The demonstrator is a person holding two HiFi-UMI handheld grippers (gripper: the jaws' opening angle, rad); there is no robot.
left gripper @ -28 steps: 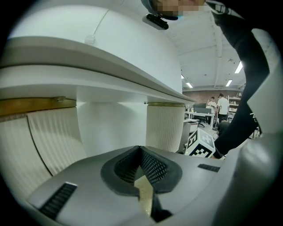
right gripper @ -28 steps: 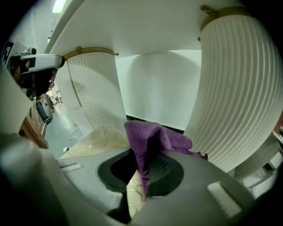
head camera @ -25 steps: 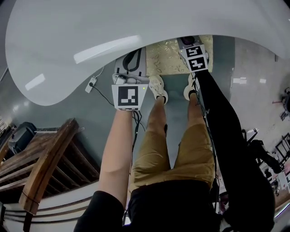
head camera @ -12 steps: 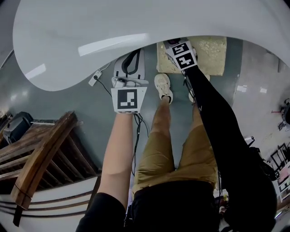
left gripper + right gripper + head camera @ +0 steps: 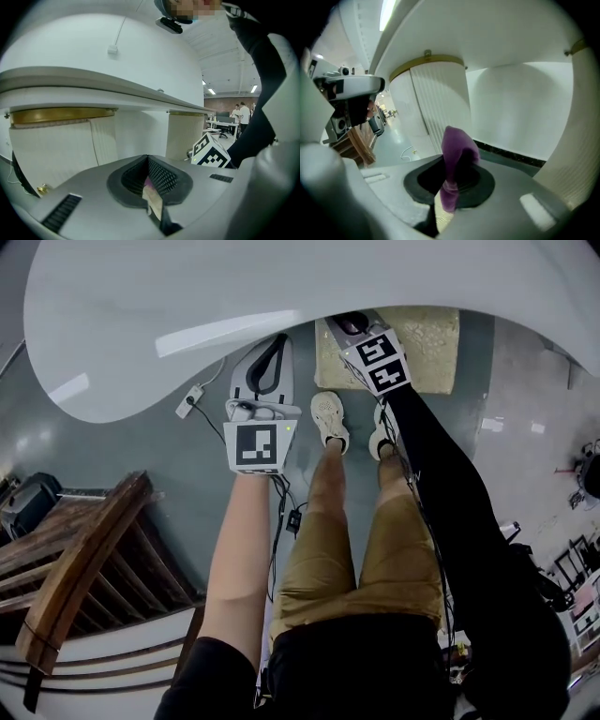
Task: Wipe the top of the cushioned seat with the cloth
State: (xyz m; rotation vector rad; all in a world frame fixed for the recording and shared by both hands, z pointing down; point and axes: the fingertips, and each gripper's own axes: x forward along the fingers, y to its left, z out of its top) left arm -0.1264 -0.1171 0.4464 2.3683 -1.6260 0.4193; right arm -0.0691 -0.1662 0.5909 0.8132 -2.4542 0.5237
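Observation:
The cushioned seat is a gold patterned square on the floor, partly under the white table's edge. My right gripper hangs over the seat's left part, its marker cube just behind it. In the right gripper view the right gripper is shut on a purple cloth that stands up out of the jaws. I cannot see the cloth in the head view. My left gripper is left of the seat above the grey floor. Its jaws are shut together with no cloth in them.
A big curved white tabletop fills the top of the head view. A power strip and cables lie on the floor at left. A wooden rail stands at lower left. The person's shoes are just before the seat.
The right gripper has shifted left over the seat, from near its right side to its left part. The left gripper has barely moved. The cloth stays held.

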